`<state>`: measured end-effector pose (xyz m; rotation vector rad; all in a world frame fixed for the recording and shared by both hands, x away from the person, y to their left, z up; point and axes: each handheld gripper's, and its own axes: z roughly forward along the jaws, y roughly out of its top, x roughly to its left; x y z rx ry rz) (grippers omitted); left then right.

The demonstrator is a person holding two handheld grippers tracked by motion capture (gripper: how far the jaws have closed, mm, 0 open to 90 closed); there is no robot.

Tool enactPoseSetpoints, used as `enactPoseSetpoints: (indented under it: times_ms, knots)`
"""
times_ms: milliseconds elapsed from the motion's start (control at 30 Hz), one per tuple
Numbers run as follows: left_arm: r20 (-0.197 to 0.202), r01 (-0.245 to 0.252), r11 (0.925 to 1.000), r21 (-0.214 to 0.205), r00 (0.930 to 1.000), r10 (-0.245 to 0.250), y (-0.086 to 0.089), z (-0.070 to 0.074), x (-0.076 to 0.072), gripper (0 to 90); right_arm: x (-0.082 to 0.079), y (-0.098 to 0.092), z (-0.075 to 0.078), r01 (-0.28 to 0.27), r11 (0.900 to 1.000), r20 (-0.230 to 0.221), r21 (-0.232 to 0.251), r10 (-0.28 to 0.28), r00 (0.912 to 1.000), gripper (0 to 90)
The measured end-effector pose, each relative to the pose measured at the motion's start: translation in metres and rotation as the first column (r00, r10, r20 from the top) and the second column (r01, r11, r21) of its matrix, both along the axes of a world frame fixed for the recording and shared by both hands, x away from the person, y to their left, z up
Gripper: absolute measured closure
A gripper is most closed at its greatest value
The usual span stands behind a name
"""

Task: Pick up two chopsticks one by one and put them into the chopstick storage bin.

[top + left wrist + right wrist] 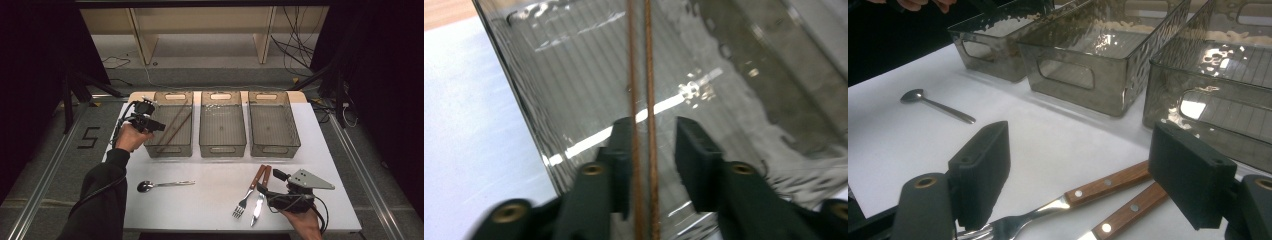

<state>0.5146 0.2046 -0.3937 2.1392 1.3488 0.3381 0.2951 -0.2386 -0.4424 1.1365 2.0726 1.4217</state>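
Nearest us, the right gripper [266,184] stood wide open and empty over the wooden-handled steel fork [248,194] and knife [261,196]. We judged both stiff and slick at the blade, best gripped mid-handle. The steel spoon [162,185] lay apart. Farther off, the left gripper [651,150] hung partly open astride two thin brown chopsticks [647,95], pads clear, inside the left smoked-plastic bin [185,131]; the middle bin [222,145] and the right bin [274,147] looked empty.
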Motion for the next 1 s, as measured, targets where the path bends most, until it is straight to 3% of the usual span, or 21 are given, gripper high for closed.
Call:
enactPoseSetpoints:
  times_ms: [67,100,200,400,567,800,900,967,1000]
  knots:
    - [0.01,0.014,0.9999,-0.002,0.9999,-0.014,-0.003,0.007,-0.005,46.3,0.0,0.0,0.0,0.0,1.0,0.001,0.001,0.0,1.0,25.5]
    - [0.014,0.039,0.9991,-0.015,0.9991,-0.039,-0.004,0.011,-0.007,46.3,0.0,0.0,0.0,0.0,1.0,0.001,0.001,0.0,1.0,25.5]
    - [0.013,0.088,0.9951,-0.045,0.9961,-0.087,-0.009,0.021,-0.017,34.1,0.0,-0.001,0.0,0.001,1.0,0.002,0.001,-0.001,1.0,25.5]
    - [0.061,0.158,0.9842,-0.08,0.9863,-0.153,-0.016,0.028,-0.04,23.6,-0.001,-0.001,0.0,0.0,1.0,0.005,0.0,0.0,1.0,25.5]
    - [0.098,0.227,0.9673,-0.114,0.9714,-0.216,-0.017,0.028,-0.058,17.2,-0.001,0.0,0.0,0.0,1.0,0.005,0.001,0.0,1.0,25.5]
    - [0.145,0.286,0.9531,-0.097,0.9516,-0.271,-0.017,0.023,-0.083,16.2,-0.001,-0.001,0.001,0.001,1.0,0.007,0.002,-0.001,1.0,25.5]
    - [0.144,0.3,0.9522,-0.055,0.9461,-0.29,-0.02,0.021,-0.089,16.3,-0.001,0.0,0.001,0.0,1.0,0.008,0.004,0.0,1.0,25.5]
    - [0.141,0.319,0.9465,-0.05,0.9403,-0.309,-0.021,0.018,-0.096,16.3,-0.002,0.001,0.002,-0.004,1.0,0.009,0.001,0.004,1.0,25.5]
    - [0.136,0.324,0.9457,-0.025,0.9383,-0.318,-0.021,0.017,-0.099,16.3,-0.002,0.0,0.002,-0.005,1.0,0.01,0.004,0.005,0.9999,25.5]
